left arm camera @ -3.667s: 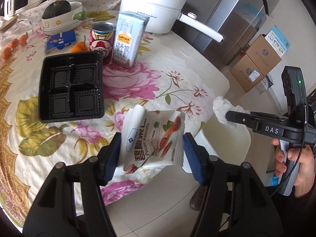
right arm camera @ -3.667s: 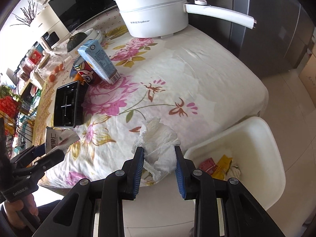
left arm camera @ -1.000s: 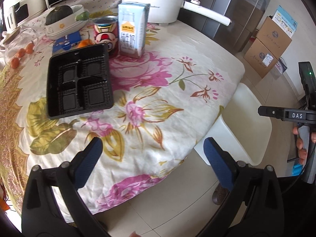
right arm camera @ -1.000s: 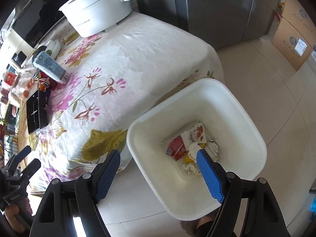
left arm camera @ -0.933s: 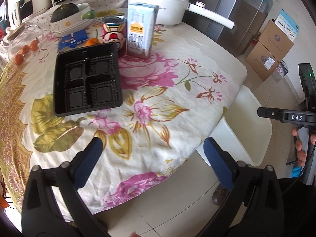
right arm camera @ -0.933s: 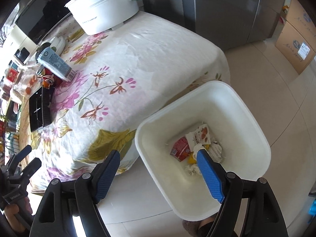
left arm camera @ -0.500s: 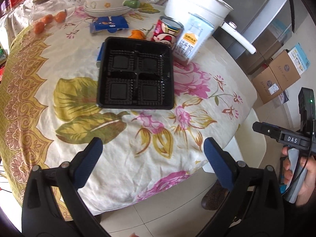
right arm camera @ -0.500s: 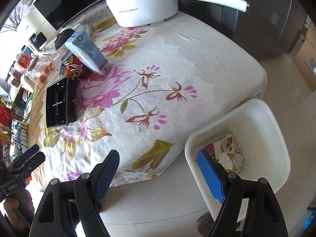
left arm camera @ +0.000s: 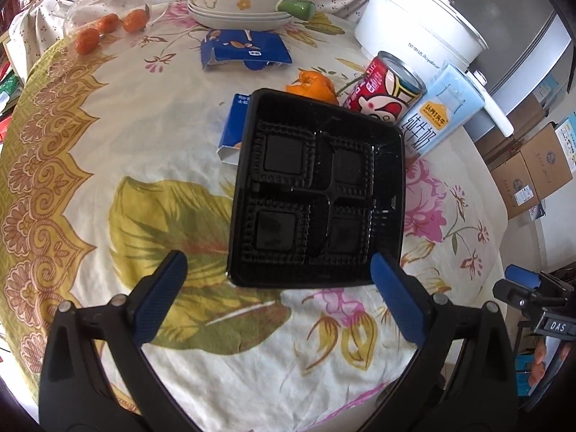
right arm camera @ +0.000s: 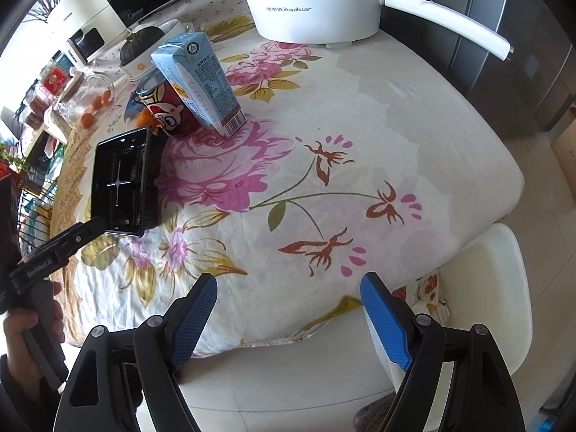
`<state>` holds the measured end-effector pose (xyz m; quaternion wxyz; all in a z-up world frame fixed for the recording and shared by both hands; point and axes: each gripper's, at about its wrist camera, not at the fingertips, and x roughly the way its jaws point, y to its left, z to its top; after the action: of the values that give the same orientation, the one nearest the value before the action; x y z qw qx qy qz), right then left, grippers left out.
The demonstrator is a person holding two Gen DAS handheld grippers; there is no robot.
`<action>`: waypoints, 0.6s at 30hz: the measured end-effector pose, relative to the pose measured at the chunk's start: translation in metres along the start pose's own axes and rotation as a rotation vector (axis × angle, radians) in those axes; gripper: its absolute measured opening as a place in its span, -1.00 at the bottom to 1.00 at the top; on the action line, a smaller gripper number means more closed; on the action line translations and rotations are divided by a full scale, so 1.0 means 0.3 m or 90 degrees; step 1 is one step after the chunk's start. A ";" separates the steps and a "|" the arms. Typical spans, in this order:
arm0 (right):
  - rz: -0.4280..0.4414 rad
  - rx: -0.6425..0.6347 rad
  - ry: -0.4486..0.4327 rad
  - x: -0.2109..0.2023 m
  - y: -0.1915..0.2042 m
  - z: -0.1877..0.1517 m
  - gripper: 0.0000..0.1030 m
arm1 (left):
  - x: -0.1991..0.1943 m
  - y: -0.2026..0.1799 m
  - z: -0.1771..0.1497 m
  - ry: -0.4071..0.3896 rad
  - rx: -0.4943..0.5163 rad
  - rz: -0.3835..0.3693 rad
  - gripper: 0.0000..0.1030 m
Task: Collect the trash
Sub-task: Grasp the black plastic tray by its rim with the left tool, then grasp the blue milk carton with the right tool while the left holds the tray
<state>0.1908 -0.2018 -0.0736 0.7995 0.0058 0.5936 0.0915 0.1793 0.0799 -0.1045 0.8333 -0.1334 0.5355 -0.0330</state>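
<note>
Low in the left wrist view, the left gripper [left arm camera: 275, 297] has its blue-padded tongs spread wide and holding nothing; a few seconds ago they pinched a snack packet, now gone. It has swung from the table edge to face the black four-compartment plastic tray [left arm camera: 318, 190], whose near rim now sits between the tips at frame centre, not yet touched. The right gripper [right arm camera: 289, 318], which earlier held a crumpled tissue, is likewise spread and bare at the bottom of its frame. At lower right there, the white plastic bin [right arm camera: 504, 288] beside the floral-clothed table [right arm camera: 360, 144] shows wrappers inside. So two pieces look binned, and the tray appears next. Beyond it, upper right in the left view, stand a red printed can [left arm camera: 385, 90] and a pale blue milk carton [left arm camera: 437, 118].
</note>
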 end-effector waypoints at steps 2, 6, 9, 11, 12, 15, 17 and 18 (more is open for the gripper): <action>-0.012 -0.003 -0.001 0.003 -0.009 0.006 0.62 | 0.021 -0.013 0.013 -0.001 -0.002 -0.001 0.97; -0.022 -0.003 -0.004 -0.001 -0.029 0.009 0.62 | 0.065 -0.027 0.030 0.008 -0.006 0.003 0.79; -0.030 -0.005 -0.008 -0.008 -0.037 0.010 0.62 | 0.081 -0.030 0.032 0.016 -0.004 0.005 0.46; -0.035 -0.007 -0.012 -0.013 -0.036 0.013 0.62 | 0.074 -0.034 0.029 0.016 0.006 0.005 0.14; -0.037 -0.008 -0.015 -0.013 -0.034 0.017 0.62 | 0.070 -0.034 0.025 0.022 0.008 -0.002 0.12; -0.033 -0.007 -0.020 -0.018 -0.019 0.028 0.62 | 0.045 -0.021 0.003 0.031 0.001 -0.008 0.12; -0.025 -0.010 -0.026 -0.023 -0.001 0.038 0.62 | 0.019 -0.007 -0.012 0.032 -0.007 -0.016 0.12; -0.019 -0.013 -0.027 -0.025 0.011 0.047 0.62 | 0.004 0.002 -0.016 0.031 -0.010 -0.020 0.12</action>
<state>0.2017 -0.1983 -0.0620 0.8134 -0.0094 0.5753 0.0856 0.1753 0.0795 -0.1077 0.8185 -0.1475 0.5535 -0.0447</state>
